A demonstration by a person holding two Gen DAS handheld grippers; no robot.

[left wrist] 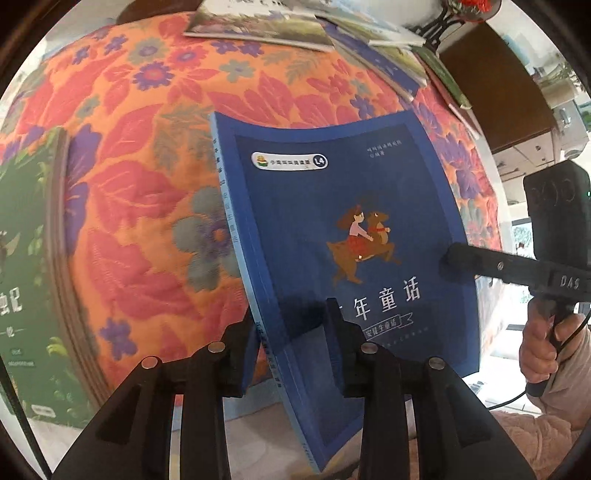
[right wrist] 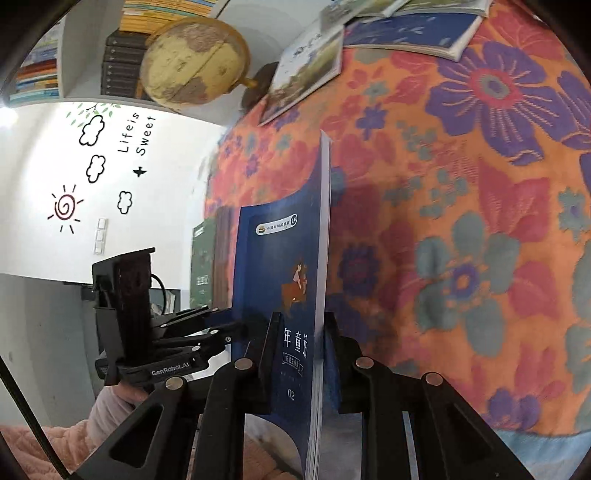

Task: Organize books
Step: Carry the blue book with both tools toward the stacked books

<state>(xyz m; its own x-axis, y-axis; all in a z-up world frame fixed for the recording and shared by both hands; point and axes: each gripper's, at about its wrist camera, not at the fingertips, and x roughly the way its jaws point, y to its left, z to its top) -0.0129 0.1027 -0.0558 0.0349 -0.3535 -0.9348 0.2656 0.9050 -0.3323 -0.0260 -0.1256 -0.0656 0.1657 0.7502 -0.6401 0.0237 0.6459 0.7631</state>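
Book: we hold the blue book (left wrist: 343,236) lifted over the floral cloth (left wrist: 147,155).
Grip: left gripper (left wrist: 291,332) and right gripper (right wrist: 299,332) both clamp it.
Left to do: loose books (left wrist: 258,26) at 12 o'clock, green book (left wrist: 26,277) at 9 — we judge most remains.

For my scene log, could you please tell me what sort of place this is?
Probably a home study or child's room: a shelf of books, a globe, and cartoon wall stickers beside a floral cloth.
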